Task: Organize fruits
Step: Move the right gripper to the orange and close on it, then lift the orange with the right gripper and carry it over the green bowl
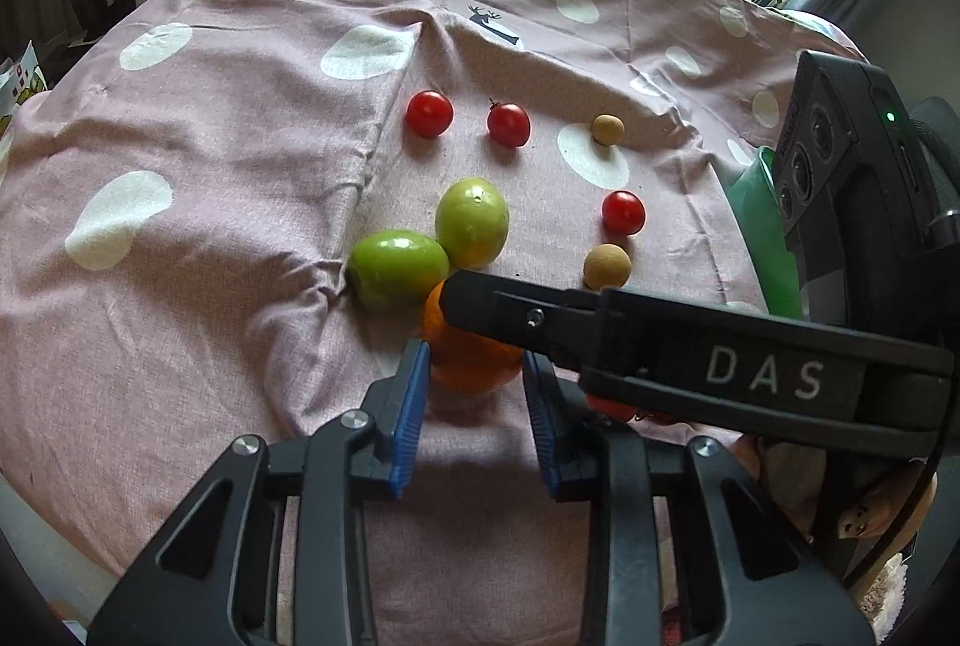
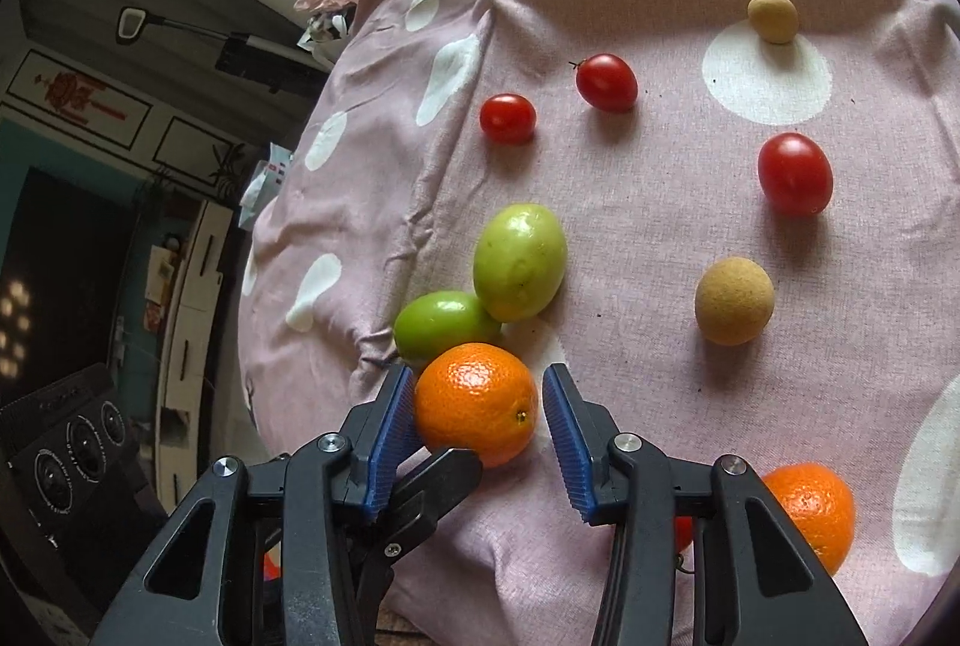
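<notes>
Both grippers converge on one orange (image 2: pixel 477 402): the left gripper (image 1: pixel 477 376) pinches it, the right gripper (image 2: pixel 478 409) brackets it with one pad apart, while tomatoes, green fruits and another orange (image 2: pixel 813 511) lie unsorted beyond.

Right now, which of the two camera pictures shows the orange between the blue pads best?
The right wrist view: the orange shows nearly whole, lit, dimpled skin clear, only its lower edge hidden behind a black finger. In the left wrist view the same orange is mostly covered by the other gripper's black finger crossing over it.
</notes>
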Demonstrator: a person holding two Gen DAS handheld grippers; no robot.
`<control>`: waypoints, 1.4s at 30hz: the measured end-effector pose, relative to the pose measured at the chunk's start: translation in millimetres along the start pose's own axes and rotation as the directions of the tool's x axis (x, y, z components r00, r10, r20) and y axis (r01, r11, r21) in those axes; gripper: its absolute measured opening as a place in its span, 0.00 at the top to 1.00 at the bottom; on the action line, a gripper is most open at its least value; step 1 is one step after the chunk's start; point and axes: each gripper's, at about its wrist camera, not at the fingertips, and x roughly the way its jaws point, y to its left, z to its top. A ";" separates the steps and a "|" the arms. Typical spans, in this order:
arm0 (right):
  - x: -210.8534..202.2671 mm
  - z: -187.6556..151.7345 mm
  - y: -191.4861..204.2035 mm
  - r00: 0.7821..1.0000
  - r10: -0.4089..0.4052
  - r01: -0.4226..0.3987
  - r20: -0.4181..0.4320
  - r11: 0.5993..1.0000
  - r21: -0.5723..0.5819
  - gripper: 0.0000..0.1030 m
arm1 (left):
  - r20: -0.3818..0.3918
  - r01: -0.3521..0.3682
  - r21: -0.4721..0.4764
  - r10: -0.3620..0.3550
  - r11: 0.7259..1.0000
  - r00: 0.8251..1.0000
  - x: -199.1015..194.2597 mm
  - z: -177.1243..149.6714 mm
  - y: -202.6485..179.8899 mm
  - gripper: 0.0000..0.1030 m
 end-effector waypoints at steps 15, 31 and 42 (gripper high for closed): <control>3.5 1.3 2.0 1.000 -0.019 0.019 0.017 0.999 -0.030 0.55 | 0.014 0.006 -0.010 -0.006 1.000 1.000 2.7 1.9 1.2 0.69; -5.9 -2.7 8.6 0.997 -0.031 0.035 0.072 0.998 -0.052 0.55 | 0.065 -0.004 0.034 0.002 0.999 0.998 -6.3 2.1 -6.7 0.70; -46.9 -6.4 23.1 0.982 -0.004 0.021 0.188 0.996 -0.088 0.54 | 0.178 -0.022 0.124 0.000 0.992 0.984 -39.2 4.3 -36.2 0.70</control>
